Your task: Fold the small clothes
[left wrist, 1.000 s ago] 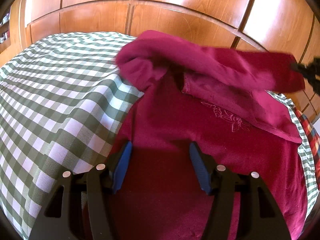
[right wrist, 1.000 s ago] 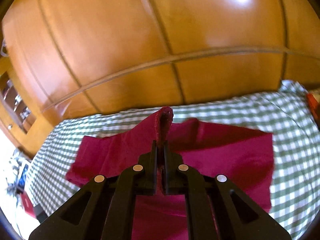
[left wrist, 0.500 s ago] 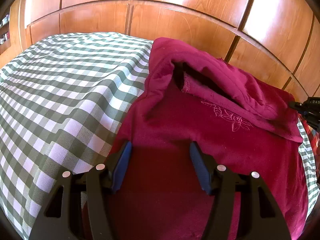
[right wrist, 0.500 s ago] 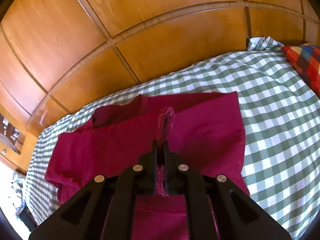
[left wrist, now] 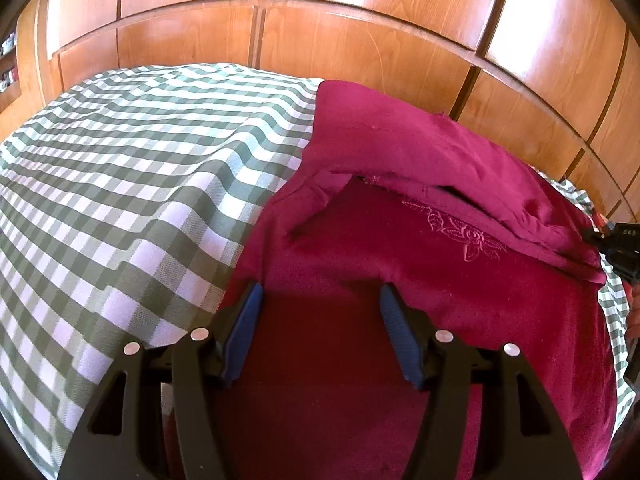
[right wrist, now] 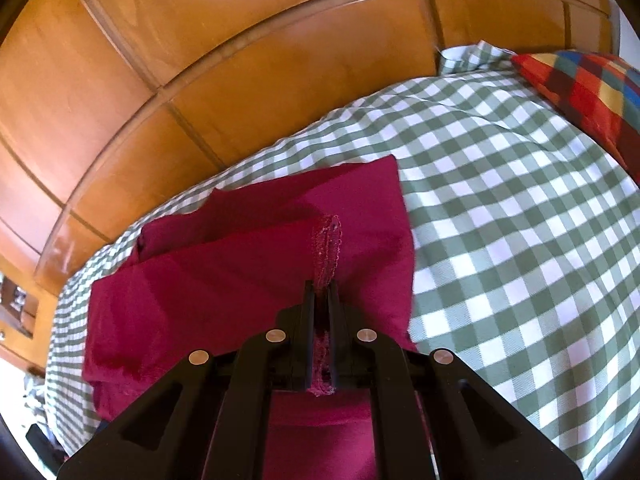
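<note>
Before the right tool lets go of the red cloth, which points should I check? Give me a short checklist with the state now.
1. Right tool shut on the hem of the red garment: ok.
2. Left tool open above the garment, pinching nothing: ok.
3. Folded layer lies over the garment body: ok.
4. Fold edges aligned: cannot tell.
5. Garment rests on the checked bedcover, not hanging off: ok.

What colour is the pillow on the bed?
The pillow is a patchwork of red, yellow, blue and green squares, seen best in the right wrist view.
</note>
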Action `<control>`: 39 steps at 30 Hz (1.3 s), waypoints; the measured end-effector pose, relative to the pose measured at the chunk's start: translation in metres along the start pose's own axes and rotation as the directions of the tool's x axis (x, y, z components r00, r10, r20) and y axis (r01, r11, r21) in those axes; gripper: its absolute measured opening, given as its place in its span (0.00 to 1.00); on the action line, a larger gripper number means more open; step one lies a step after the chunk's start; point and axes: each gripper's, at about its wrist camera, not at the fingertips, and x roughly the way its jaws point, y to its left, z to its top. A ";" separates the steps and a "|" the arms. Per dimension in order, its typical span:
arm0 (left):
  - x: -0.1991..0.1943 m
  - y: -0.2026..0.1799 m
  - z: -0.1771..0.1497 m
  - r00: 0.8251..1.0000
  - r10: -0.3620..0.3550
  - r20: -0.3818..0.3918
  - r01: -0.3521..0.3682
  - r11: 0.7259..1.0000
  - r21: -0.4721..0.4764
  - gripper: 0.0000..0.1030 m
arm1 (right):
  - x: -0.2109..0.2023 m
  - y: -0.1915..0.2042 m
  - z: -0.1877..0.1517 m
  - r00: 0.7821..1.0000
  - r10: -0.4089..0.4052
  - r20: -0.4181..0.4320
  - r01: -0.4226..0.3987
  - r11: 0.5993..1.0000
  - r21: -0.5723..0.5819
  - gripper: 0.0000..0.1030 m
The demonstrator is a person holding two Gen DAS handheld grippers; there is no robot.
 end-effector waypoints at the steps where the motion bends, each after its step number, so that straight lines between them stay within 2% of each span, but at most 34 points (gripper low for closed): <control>1: -0.003 -0.001 0.002 1.000 0.006 -0.003 -0.006 1.000 0.008 0.60 | 0.001 0.000 0.000 1.000 -0.012 0.000 0.012 1.000 -0.012 0.05; 5: -0.030 -0.008 0.019 0.998 -0.010 0.065 0.008 0.999 0.033 0.61 | 0.000 0.000 0.001 1.000 -0.021 0.014 0.021 0.999 -0.033 0.05; 7: -0.040 -0.011 0.031 0.994 -0.022 0.104 0.017 0.999 0.043 0.65 | -0.003 0.000 0.002 0.999 -0.025 0.024 0.026 0.999 -0.033 0.05; 11: -0.037 -0.025 0.058 0.989 -0.039 0.140 0.028 0.996 0.085 0.65 | -0.011 0.003 0.007 0.999 -0.024 0.048 0.027 0.998 -0.059 0.05; 13: -0.023 -0.034 0.068 0.992 -0.035 0.121 0.021 0.993 0.112 0.67 | -0.008 0.001 0.007 0.998 -0.044 0.034 0.046 0.997 -0.066 0.05; 16: 0.021 -0.039 0.069 1.000 0.013 -0.001 -0.013 0.992 0.124 0.67 | 0.004 -0.008 0.003 0.997 -0.070 -0.012 0.069 0.996 -0.058 0.05; 18: 0.035 -0.040 0.062 0.998 0.046 -0.036 -0.040 0.989 0.143 0.68 | -0.001 -0.012 0.003 0.998 -0.059 -0.004 0.058 0.997 -0.056 0.05; 20: 0.032 -0.040 0.057 0.998 0.053 -0.020 -0.049 0.986 0.161 0.68 | -0.008 -0.011 0.005 0.998 -0.067 0.013 0.068 0.996 -0.065 0.05; 23: 0.015 -0.034 0.057 1.000 0.018 0.003 -0.018 0.991 0.131 0.68 | -0.028 0.000 0.006 0.992 -0.094 0.084 0.102 0.990 -0.098 0.05; 26: -0.005 -0.034 0.062 0.998 -0.012 0.068 0.003 0.992 0.123 0.68 | -0.038 0.019 0.004 0.993 -0.040 0.110 0.054 0.989 -0.136 0.05; 31: -0.018 -0.029 0.082 0.992 -0.034 0.125 0.022 0.995 0.094 0.68 | -0.019 0.057 -0.009 0.998 0.017 0.058 -0.005 0.977 -0.214 0.05; 35: -0.005 -0.033 0.105 0.991 -0.049 0.124 0.040 0.997 0.069 0.67 | 0.004 0.068 -0.011 1.000 0.004 0.029 0.002 0.976 -0.217 0.05; 39: 0.017 -0.048 0.119 0.993 -0.028 0.111 0.016 0.994 0.109 0.65 | 0.022 0.062 -0.005 0.999 -0.041 0.012 0.043 0.980 -0.195 0.05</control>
